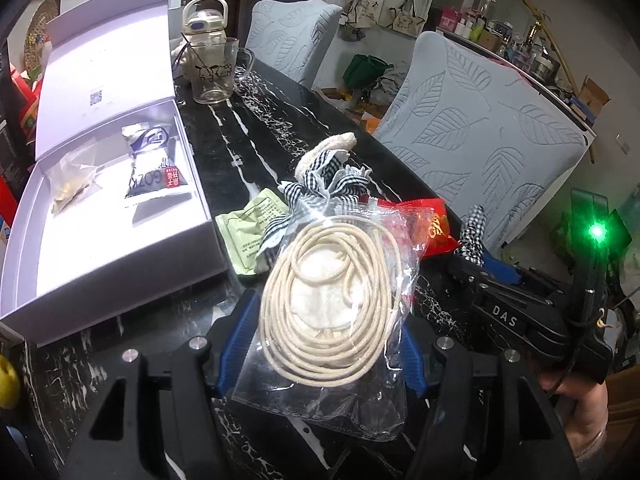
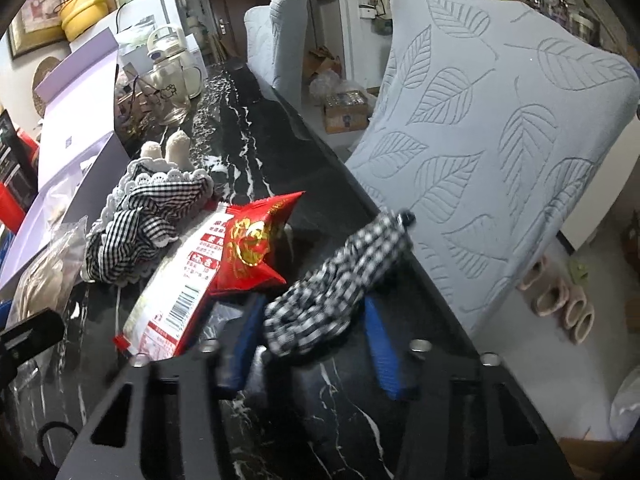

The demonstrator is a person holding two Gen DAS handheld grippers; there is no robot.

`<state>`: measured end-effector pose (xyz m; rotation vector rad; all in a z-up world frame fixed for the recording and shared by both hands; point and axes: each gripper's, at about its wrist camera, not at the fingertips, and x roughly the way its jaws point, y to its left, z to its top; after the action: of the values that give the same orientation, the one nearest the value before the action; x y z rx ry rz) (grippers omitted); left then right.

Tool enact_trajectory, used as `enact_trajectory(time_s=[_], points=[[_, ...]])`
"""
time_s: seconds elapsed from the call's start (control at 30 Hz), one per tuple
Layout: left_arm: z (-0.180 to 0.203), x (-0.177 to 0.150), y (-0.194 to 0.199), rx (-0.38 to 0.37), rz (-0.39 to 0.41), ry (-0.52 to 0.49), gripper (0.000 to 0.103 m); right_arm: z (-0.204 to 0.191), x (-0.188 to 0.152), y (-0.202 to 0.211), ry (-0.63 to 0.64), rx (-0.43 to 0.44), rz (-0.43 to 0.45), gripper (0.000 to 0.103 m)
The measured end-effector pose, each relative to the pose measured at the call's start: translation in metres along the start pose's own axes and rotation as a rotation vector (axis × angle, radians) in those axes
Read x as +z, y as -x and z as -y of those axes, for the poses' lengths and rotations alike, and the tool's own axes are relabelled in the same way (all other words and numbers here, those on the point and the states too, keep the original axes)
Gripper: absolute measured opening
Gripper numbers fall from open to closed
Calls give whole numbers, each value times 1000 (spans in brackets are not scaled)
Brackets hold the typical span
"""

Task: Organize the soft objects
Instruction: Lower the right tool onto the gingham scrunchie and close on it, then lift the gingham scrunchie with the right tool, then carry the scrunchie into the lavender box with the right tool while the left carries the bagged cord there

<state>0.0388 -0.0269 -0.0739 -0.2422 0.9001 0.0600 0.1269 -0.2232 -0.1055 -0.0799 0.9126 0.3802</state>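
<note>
The left gripper (image 1: 328, 328), its blue ribbed pads partly apart, clamps a crinkly clear plastic bag (image 1: 340, 292) holding a coil of cream cord and a white pad, lifted above the black marble-veined table (image 1: 256, 120). On the right, the right gripper (image 2: 308, 332) has its pads closed on a soft black-and-white gingham cloth strip (image 2: 340, 276), bunched and floppy; its far end is blurred.

Between them lies a shiny red foil snack packet (image 2: 244, 248), puffed like a pillow, touching a frilly gingham, lace-edged doll garment (image 2: 148, 220) with cream plush feet poking out behind. A pale green paper sachet (image 1: 248, 236) sits just beside the white open cardboard box (image 1: 100, 264). Inside the box lie a translucent pouch of pale bits (image 1: 76, 184) and a silver-and-blue printed packet (image 1: 154, 168), near each other.

Further back stands a clear glass mug (image 1: 216, 72) with a cartoon print. The plastic bag hides the middle of the garment in the left view.
</note>
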Motion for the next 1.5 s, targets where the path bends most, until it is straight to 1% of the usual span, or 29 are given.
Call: enact_trajectory(time_s=[0.03, 0.07, 0.17, 0.37, 0.43, 0.5, 0.53, 0.7, 0.8, 0.87, 0.97, 1.27, 1.5], points=[[0, 0, 0, -1, 0, 1, 63, 0, -1, 1, 0, 2, 1, 32], [0, -1, 1, -1, 1, 1, 63, 0, -2, 2, 4, 3, 0, 28], [0, -1, 1, -2, 1, 1, 63, 1, -8, 7, 16, 11, -3, 24], [-2, -3, 6, -2, 10, 1, 63, 0, -28, 25, 62, 56, -50, 24], [-1, -4, 8, -2, 13, -1, 63, -1, -35, 31, 73, 62, -65, 26], [-1, -6, 9, -2, 15, -2, 63, 0, -38, 33, 68, 56, -60, 38], [-1, -7, 9, -1, 15, -3, 63, 0, -39, 32, 60, 49, -51, 46], [0, -11, 12, 17, 22, -10, 63, 0, -32, 27, 47, 12, -25, 47], [-1, -14, 13, 26, 21, -5, 63, -4, -27, 21, 54, -35, -17, 46], [-2, -16, 13, 32, 20, -4, 63, -6, -26, 20, 65, -54, -7, 30], [-3, -19, 14, 31, 16, -1, 63, -7, -28, 20, 71, -62, 1, 25], [-7, -26, 23, 26, 32, 7, 63, -9, -40, 38, 44, -21, 8, 23], [-13, -39, 41, 35, 60, 23, 63, -22, -50, 61, 67, 14, 36, 23]])
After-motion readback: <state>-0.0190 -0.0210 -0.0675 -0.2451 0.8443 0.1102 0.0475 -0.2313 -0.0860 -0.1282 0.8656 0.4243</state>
